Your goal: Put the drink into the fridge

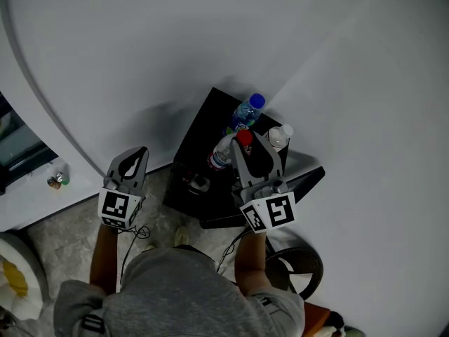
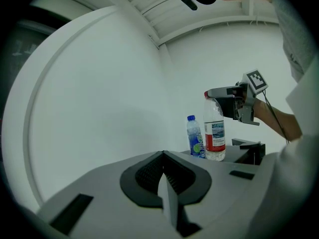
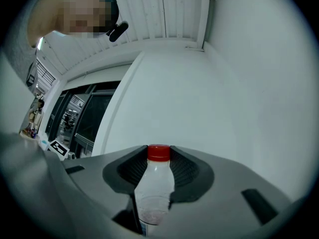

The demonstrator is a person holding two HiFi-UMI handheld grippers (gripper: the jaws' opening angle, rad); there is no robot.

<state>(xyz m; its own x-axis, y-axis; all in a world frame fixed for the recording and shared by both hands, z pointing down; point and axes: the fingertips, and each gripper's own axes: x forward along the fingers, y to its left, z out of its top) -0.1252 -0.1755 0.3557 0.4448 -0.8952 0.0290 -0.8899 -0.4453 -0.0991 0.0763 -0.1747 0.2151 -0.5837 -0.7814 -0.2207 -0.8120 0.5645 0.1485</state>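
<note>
Clamping red-capped bottle (image 3: 155, 183) neck — right hand-held gripper (image 1: 251, 143) reaching forward, forearm outstretched

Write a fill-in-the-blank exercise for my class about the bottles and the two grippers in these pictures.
1. The right gripper has its fingers closed on a bottle whose cap is ___.
2. The left gripper has its fingers together and holds ___.
3. On the black stand, the bottle with green on its label has a ___ cap.

Missing words: red; nothing; blue
</note>
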